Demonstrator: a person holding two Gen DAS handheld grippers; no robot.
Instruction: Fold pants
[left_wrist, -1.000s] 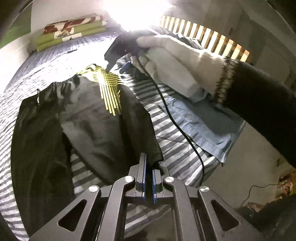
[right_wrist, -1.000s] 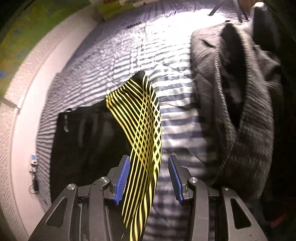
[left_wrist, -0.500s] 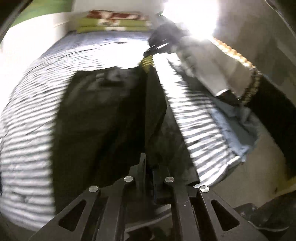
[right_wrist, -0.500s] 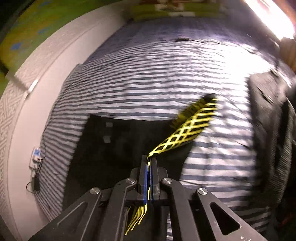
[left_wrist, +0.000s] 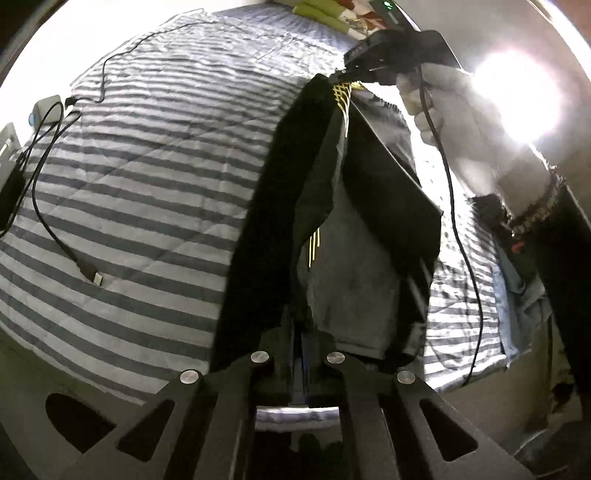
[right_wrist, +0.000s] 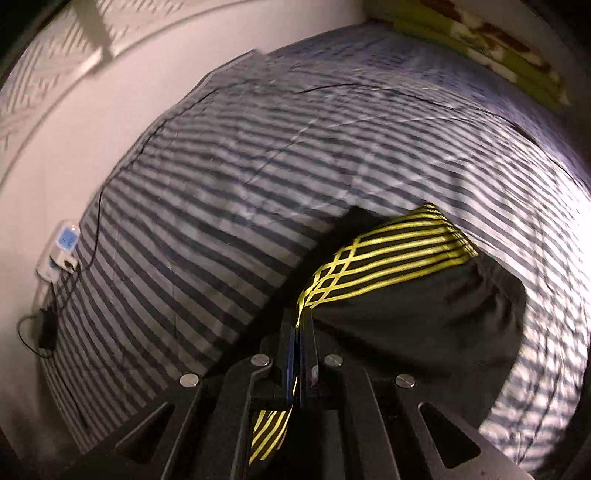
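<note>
Left wrist view: the black fabric pants with a yellow lattice-stripe print (left_wrist: 388, 192) hang stretched in the air between the two tongs, their pale grey inner side turned toward this camera. The left gripper (left_wrist: 303, 354) is clamped shut on one dark edge of the cloth right at its fingertips. Far ahead, the right gripper (left_wrist: 347, 72), carried in a white-gloved hand (left_wrist: 454, 107), pinches the opposite end by the yellow print. The long axis of the pants runs straight from one gripper to the other, above the grey-and-white striped quilted bedspread (left_wrist: 155, 177).

The right wrist view alone shows the yellow print close up, caught between the closed blue pads (right_wrist: 291, 350), with the black cloth bulging off to the right of those fingers. A black cable with a plug (left_wrist: 88, 271) appears fully only in the left view.
</note>
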